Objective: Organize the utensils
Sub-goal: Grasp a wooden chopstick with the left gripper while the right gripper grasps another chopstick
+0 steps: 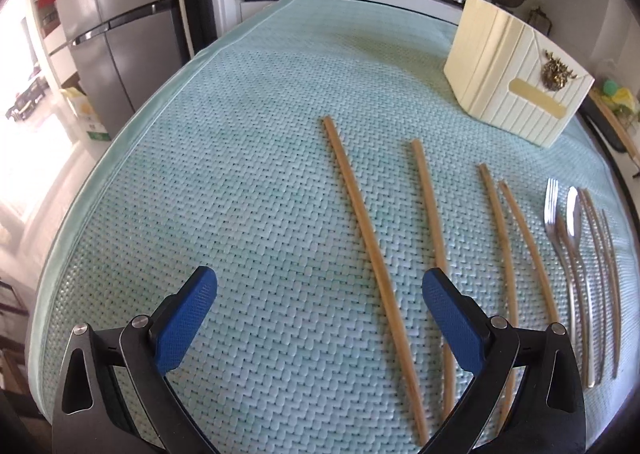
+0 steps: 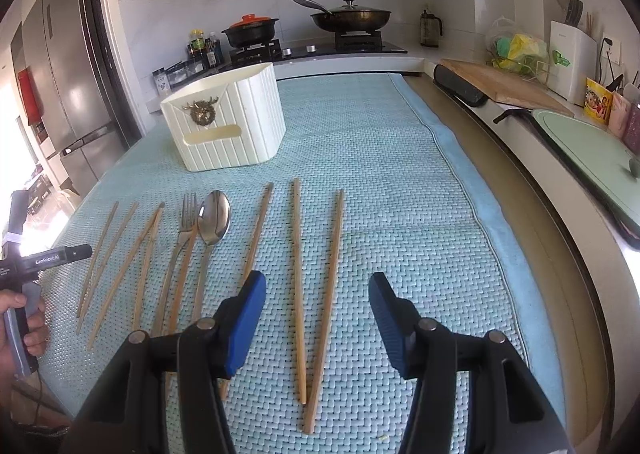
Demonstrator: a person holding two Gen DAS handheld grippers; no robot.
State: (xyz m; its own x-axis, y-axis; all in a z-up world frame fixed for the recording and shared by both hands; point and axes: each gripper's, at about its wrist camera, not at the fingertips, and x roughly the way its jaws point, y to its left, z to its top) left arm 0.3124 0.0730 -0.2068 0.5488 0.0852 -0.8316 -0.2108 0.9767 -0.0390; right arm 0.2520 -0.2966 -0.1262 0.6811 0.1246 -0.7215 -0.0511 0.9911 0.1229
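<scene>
Both wrist cameras look steeply down from close above the tabletop (image 1: 240,114), sharing the chopsticks (image 2: 296,286), fork (image 1: 551,206) and cream box (image 2: 228,122).

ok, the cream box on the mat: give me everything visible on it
The box is cream, looks like plastic, with vertical ribbing on its walls and rounded corners. One face carries a gold lion-head ornament above a slot-shaped cutout handle. It stands upright, top open, on the teal woven mat, beyond the laid-out chopsticks, fork and spoon. Its inside cannot be seen. Nothing touches it but the mat; both claws are well short of it.
</scene>
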